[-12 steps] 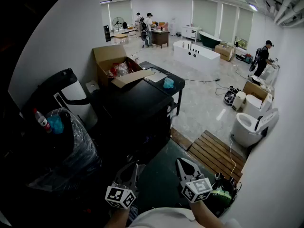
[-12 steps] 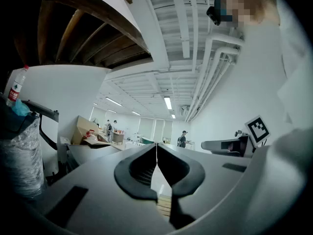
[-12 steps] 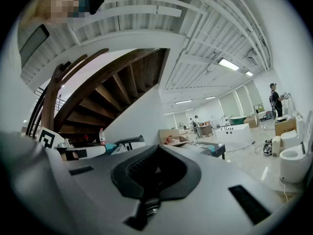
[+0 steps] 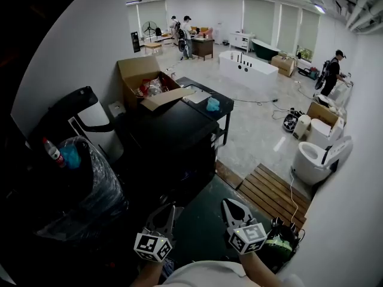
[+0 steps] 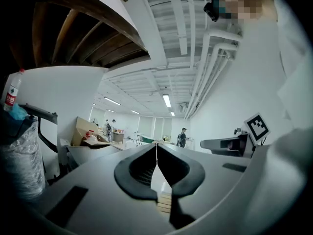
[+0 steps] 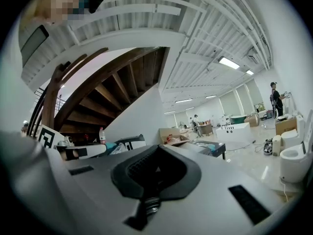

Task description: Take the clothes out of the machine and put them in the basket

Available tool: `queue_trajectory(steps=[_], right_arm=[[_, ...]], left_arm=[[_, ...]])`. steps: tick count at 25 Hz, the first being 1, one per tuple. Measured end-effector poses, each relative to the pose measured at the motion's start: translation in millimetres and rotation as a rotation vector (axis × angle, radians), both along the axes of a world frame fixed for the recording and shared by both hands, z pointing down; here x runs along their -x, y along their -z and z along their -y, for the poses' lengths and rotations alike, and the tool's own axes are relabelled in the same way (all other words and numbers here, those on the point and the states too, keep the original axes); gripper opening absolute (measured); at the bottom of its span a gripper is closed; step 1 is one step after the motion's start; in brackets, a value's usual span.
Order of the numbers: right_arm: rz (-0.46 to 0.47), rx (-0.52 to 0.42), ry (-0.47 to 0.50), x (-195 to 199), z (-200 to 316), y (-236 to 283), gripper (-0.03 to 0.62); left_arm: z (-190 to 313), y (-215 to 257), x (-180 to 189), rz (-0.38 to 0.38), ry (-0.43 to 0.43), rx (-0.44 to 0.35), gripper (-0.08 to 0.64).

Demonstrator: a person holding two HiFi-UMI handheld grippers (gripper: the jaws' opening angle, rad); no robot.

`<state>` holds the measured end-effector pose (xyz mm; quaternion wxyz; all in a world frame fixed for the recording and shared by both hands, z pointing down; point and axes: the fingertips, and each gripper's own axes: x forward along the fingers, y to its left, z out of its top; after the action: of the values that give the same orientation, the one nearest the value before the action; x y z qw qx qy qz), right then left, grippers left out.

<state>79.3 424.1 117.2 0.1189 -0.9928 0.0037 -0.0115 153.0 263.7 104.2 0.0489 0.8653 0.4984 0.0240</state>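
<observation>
The black machine point(image 4: 173, 145) stands ahead of me in the head view, and its dark front shows no door detail. No clothes show in any view. My left gripper point(image 4: 171, 210) and right gripper point(image 4: 230, 204) are held side by side low in front of the machine, apart from it, both level. In the left gripper view the left gripper point(image 5: 156, 146) has its jaws meeting at the tip with nothing between them. The right gripper point(image 6: 157, 150) looks shut and empty too. A dark round holder with green stuff point(image 4: 279, 241) sits on the floor at my right; I cannot tell whether it is the basket.
A bin lined with plastic point(image 4: 90, 187), with a bottle point(image 4: 52, 151) on it, stands left of the machine. Behind are an open cardboard box point(image 4: 146, 85) and a black table point(image 4: 206, 103). A wooden pallet point(image 4: 272, 190) and a toilet point(image 4: 314, 157) lie to the right. People stand far back.
</observation>
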Motion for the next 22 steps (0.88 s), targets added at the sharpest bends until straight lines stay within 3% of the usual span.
queue_trajectory(steps=[14,22], right_arm=[[-0.006,0.05,-0.049,0.8,1.5,2.3,0.012],[-0.016,0.054,-0.058,-0.2,1.7,-0.2,0.159]], left_arm=[[1.4,-7.2,-4.2,-0.017,0.021,-0.064,0.02],[5.1,-8.7,-7.3,-0.021,0.028,-0.066,0.02]])
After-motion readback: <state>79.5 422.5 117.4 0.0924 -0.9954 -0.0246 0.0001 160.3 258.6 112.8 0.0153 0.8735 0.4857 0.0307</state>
